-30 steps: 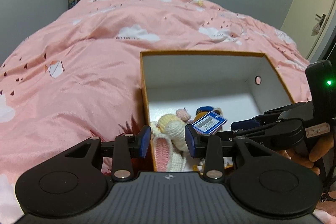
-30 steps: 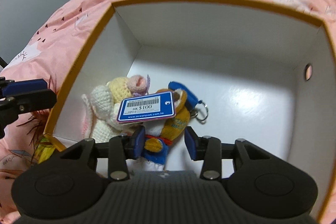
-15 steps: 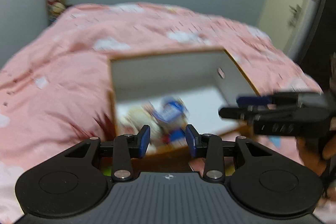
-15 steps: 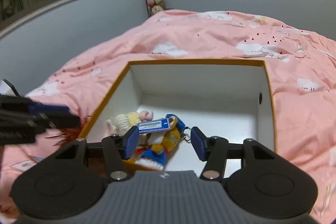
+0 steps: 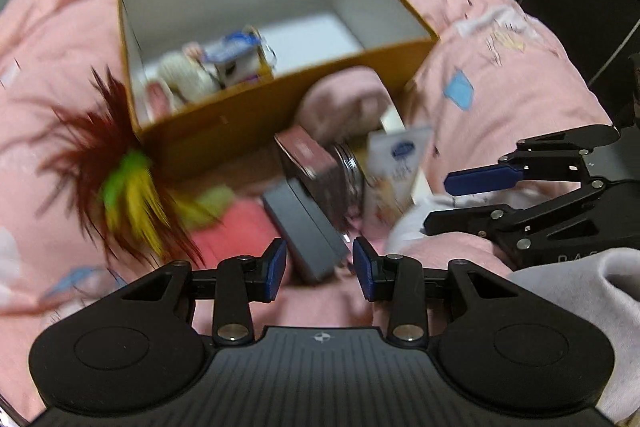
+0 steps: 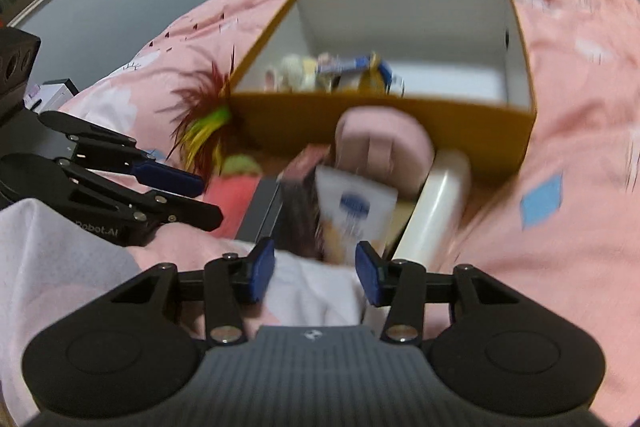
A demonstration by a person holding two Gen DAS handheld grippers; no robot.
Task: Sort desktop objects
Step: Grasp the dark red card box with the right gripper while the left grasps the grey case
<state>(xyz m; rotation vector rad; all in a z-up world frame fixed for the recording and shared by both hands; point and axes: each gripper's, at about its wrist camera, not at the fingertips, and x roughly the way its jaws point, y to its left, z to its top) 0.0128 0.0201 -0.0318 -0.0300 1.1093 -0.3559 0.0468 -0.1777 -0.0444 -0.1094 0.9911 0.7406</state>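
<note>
The box [image 5: 280,115], orange outside and white inside, sits on the pink bedspread [image 5: 60,39] and already holds a few small knitted toys [image 5: 188,79] with a blue tag whose print is too blurred to read. Just in front of the box's near wall lies the unsorted pile: a flat grey case [image 5: 308,227], a dark tin [image 5: 316,163], a white tube [image 6: 352,211] with a blue oval logo I cannot read, and a feather toy [image 5: 124,179] at the box's left corner. The grey case runs lengthwise straight away from the left gripper [image 5: 320,267], which is nearest it, jaws parted and empty. The right gripper [image 6: 316,275] faces the tube; its jaws are closing with nothing held. "Robot.AI" shows on the left gripper's body.
</note>
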